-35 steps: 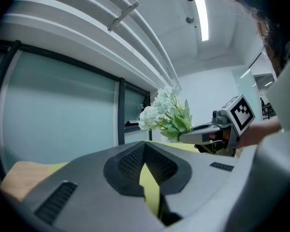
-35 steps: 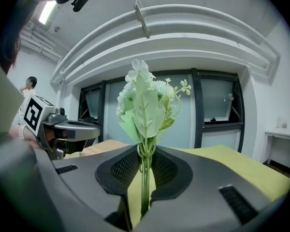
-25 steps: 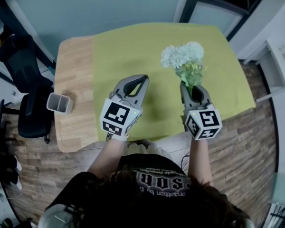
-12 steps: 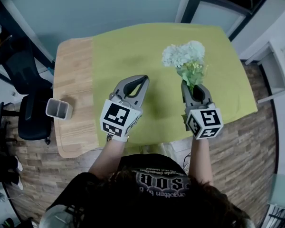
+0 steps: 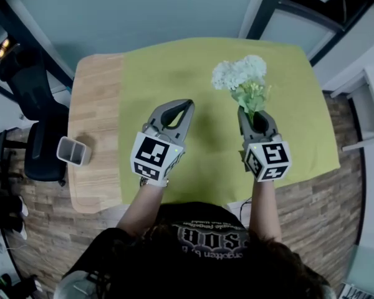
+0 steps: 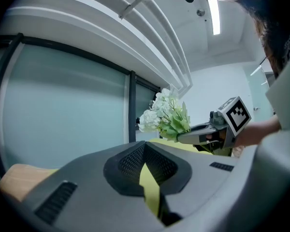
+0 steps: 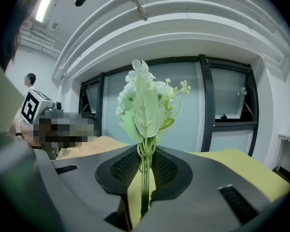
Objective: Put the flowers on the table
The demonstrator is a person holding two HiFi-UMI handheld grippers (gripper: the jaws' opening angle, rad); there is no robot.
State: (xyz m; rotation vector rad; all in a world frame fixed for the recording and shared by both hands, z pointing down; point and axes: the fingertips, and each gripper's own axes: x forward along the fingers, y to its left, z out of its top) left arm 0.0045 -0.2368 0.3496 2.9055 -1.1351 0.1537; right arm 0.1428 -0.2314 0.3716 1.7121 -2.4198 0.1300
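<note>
The flowers [image 5: 240, 73], a small bunch of white blooms with pale green leaves, sit in your right gripper [image 5: 257, 114]. Its jaws are pinching the thin green stems, which run straight up through the narrow slot between the pads in the right gripper view. The bunch is not on the table [image 5: 93, 123]. You are holding it in the air over the right part of the green cloth [image 5: 174, 67], with the blooms pointing toward the far edge. From the left gripper view, the heads rise up and away from the jaw tips, clear of the cloth.

Your left gripper [image 5: 186, 106] hangs beside the right one, over the middle of the cloth and well apart from the flowers. Its jaws are pressed together at the tips with nothing between them; only a sliver of the cloth shows through the thin gap behind the tips.

The cloth covers most of the tabletop and leaves a strip of bare wood on the left. At the near left edge of that strip stands a small grey holder [image 5: 73, 151] with two compartments; what it holds cannot be made out. A black office chair [image 5: 40, 148] stands just beyond that edge on the plank floor [image 5: 311, 210]. A frosted glass wall [image 5: 143, 11] runs behind the table's far side.
</note>
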